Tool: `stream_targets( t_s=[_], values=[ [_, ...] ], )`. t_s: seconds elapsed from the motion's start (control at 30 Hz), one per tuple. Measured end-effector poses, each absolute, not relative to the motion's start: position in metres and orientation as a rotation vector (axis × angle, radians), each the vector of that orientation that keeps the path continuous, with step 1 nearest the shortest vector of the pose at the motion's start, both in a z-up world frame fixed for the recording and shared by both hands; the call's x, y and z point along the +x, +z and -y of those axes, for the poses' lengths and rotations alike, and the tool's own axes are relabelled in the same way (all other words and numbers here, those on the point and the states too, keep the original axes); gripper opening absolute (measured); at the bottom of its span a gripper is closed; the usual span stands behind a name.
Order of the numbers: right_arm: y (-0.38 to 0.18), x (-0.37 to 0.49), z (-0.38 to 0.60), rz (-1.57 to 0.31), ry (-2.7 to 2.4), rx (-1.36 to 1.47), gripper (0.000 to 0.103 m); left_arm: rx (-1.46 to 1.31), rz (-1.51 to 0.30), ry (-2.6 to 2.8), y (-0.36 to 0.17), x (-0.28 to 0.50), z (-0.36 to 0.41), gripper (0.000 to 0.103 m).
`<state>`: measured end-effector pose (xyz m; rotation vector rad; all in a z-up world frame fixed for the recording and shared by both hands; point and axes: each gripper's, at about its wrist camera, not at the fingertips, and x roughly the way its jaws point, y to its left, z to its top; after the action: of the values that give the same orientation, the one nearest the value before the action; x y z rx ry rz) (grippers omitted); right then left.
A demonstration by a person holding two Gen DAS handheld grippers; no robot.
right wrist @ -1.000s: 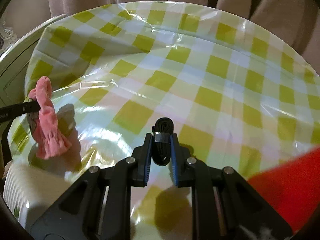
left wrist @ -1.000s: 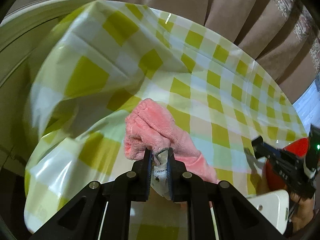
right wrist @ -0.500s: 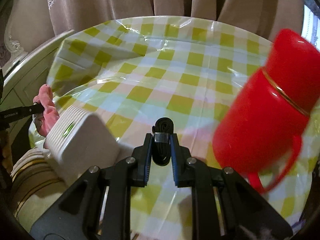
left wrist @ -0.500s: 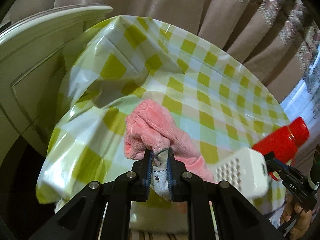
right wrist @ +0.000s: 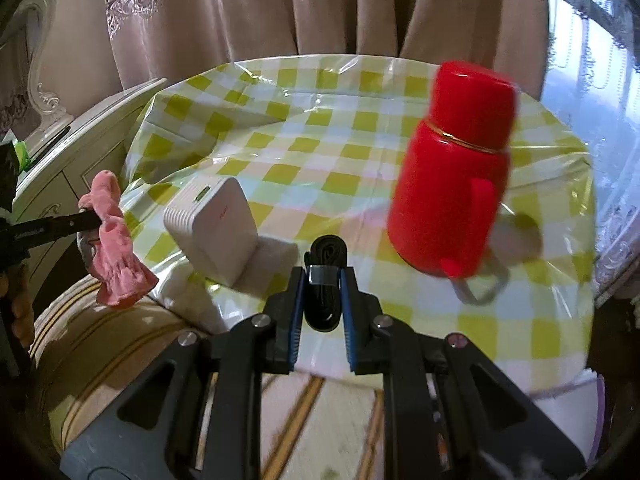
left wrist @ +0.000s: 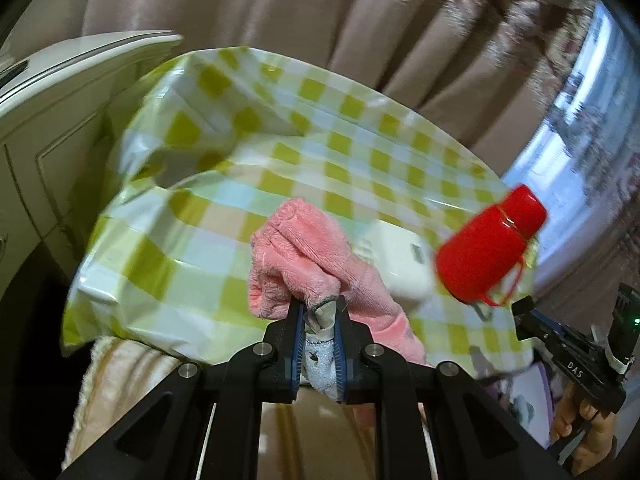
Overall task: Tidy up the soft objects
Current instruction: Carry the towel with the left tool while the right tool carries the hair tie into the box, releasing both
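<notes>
On checked tablecloth (right wrist: pixel 360 152), red flask (right wrist: pixel 452 184), white box (right wrist: pixel 212 228), curtains (right wrist: pixel 320 4) behind

a table under a glossy yellow-and-white checked cloth (right wrist: pixel 352 148) fills the middle, and beige curtains (right wrist: pixel 320 8) with lace trim hang in folds close behind it. at the left stands a cream cabinet (left wrist: pixel 52 120) with panelled fronts, and beside it the carved edge of a white frame (right wrist: pixel 38 92). daylight comes through sheer lace at a window (right wrist: pixel 592 80) on the right, and a beige striped cushion (right wrist: pixel 120 340) lies below the table's near edge.
</notes>
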<state>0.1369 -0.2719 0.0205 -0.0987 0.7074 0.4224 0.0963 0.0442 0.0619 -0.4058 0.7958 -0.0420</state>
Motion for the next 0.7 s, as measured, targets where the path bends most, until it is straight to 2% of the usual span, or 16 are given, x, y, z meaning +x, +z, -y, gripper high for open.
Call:
stream_targets(
  t_s=[0.33, 0.7],
  values=[
    [0.032, 0.074, 0.353, -0.684, 0.285, -0.071, 0.021, -0.342, -0.805, -0.236, 0.078, 0.079, 0.043, 0.014],
    [0.018, 0.02, 0.446, -0.702, 0.097, -0.005, 0.021, -0.201, -0.845, -0.462, 0.086, 0.062, 0.168, 0.014]
  ],
)
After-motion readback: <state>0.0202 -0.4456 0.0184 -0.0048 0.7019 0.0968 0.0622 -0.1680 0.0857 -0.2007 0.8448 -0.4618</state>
